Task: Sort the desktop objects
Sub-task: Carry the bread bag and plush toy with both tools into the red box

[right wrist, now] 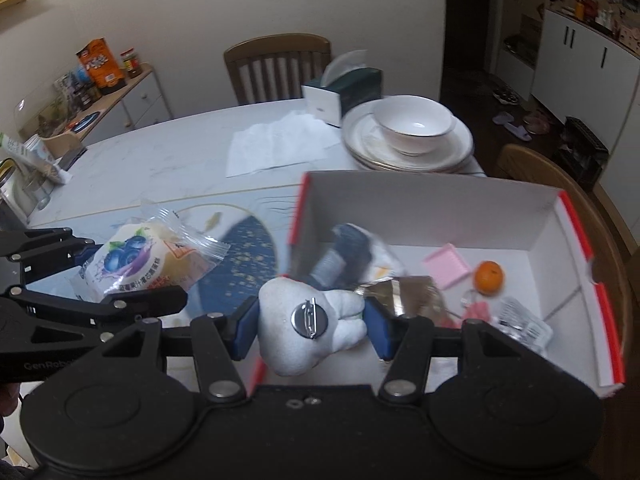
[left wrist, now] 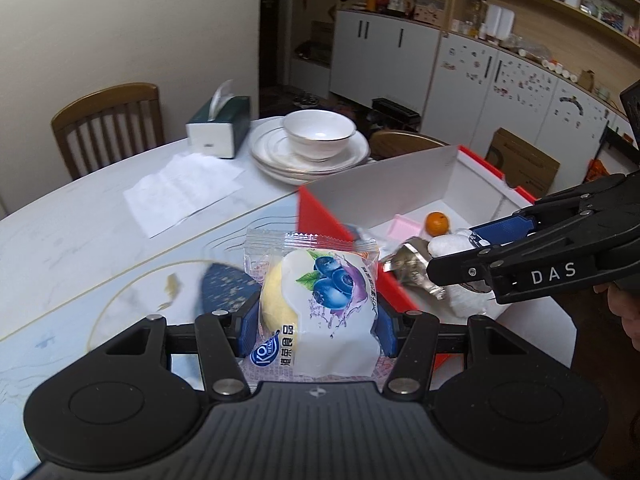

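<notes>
While glossy cake packet (left wrist: pixel 320 300) crinkles, right tool (right wrist: pixel 312 322) squeezes seemingly plush toy (right wrist: pixel 308 320).

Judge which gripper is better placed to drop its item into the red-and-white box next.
Right, probably. The right gripper, holding the white plush badge, already sits over the box edge. The left gripper, clamping the blueberry cake packet, is over the table, short of the box wall.
</notes>
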`<action>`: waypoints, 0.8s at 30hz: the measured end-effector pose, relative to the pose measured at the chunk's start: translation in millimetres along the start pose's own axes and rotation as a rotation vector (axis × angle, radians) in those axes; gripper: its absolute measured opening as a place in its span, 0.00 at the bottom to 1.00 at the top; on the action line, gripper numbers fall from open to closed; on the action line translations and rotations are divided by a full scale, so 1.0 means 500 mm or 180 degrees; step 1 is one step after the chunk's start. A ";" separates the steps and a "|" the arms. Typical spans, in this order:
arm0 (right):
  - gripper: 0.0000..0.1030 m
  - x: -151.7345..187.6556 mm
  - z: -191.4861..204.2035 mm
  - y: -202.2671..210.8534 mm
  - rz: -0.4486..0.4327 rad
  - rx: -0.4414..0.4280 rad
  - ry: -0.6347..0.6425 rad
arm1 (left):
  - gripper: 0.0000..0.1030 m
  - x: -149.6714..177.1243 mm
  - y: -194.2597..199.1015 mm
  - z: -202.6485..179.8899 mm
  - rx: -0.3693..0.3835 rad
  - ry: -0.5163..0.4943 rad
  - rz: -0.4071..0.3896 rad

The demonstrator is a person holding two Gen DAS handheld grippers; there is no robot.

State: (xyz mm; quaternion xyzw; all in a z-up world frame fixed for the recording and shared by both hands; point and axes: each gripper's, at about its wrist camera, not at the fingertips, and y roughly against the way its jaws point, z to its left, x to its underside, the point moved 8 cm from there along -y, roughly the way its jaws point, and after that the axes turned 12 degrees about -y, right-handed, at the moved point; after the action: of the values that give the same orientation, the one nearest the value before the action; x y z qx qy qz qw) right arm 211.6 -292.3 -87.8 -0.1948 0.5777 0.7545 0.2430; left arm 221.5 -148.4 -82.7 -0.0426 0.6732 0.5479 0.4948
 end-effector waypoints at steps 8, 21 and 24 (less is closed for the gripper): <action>0.53 -0.005 -0.095 0.016 -0.0026 0.0072 -0.0119 | 0.54 -0.053 -0.042 -0.067 0.0069 -0.0133 -0.0009; 0.53 -0.011 -0.236 0.020 -0.0051 0.0210 -0.0137 | 0.54 -0.119 -0.143 -0.168 0.0176 -0.0309 0.0092; 0.53 -0.009 -0.249 0.009 -0.0035 0.0237 -0.0042 | 0.54 -0.129 -0.171 -0.174 0.0130 -0.0337 0.0137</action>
State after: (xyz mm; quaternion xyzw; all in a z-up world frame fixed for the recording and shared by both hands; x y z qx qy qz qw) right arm 214.0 -414.1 -113.6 -0.1839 0.6026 0.7324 0.2581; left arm 251.9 -281.5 -104.0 0.0111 0.6579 0.5460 0.5185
